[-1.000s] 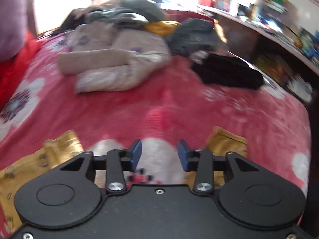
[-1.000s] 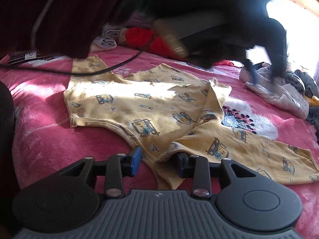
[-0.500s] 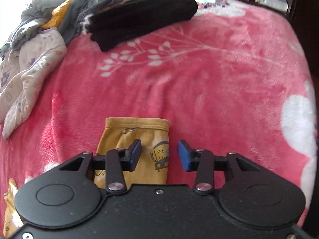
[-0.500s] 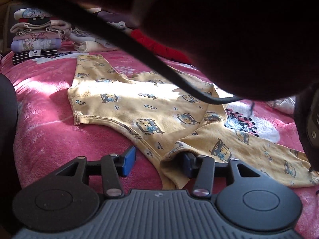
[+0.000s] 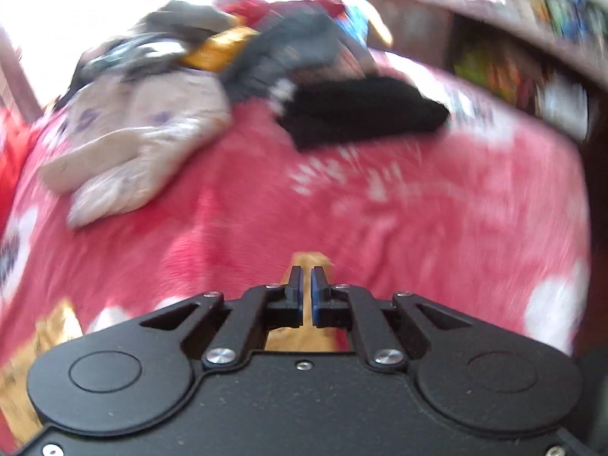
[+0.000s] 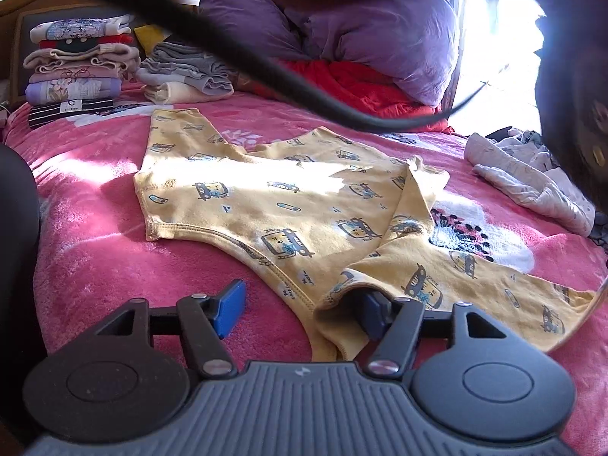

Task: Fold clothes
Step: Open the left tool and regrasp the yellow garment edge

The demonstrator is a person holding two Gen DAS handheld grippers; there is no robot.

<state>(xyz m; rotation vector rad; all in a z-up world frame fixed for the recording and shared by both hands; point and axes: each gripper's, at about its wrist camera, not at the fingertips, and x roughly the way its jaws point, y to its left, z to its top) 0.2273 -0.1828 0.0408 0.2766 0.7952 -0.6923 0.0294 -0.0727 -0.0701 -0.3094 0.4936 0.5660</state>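
Observation:
A yellow child's top [image 6: 288, 205] with a car print lies spread on the pink blanket [image 6: 95, 266]. One sleeve stretches away to the right. My right gripper [image 6: 302, 300] rests low at the near hem and its jaws are opening. The hem lies between them, the right finger is tucked under a fold, and the pads do not press on the cloth. In the blurred left wrist view, my left gripper [image 5: 307, 277] is shut on the yellow sleeve cuff [image 5: 309, 259], which shows just past the fingertips and under the fingers.
Unfolded clothes [image 5: 152, 114] and a black folded garment [image 5: 361, 114] lie at the far end of the bed, with shelves [image 5: 513, 57] beyond. A stack of folded clothes [image 6: 76, 72] and a purple pillow [image 6: 361, 38] sit by the headboard. A black cable [image 6: 266, 68] hangs across the right view.
My left gripper shut on the yellow cuff that lay between its jaws, and its view swung towards the clothes pile. The right gripper's jaws spread wider without shifting.

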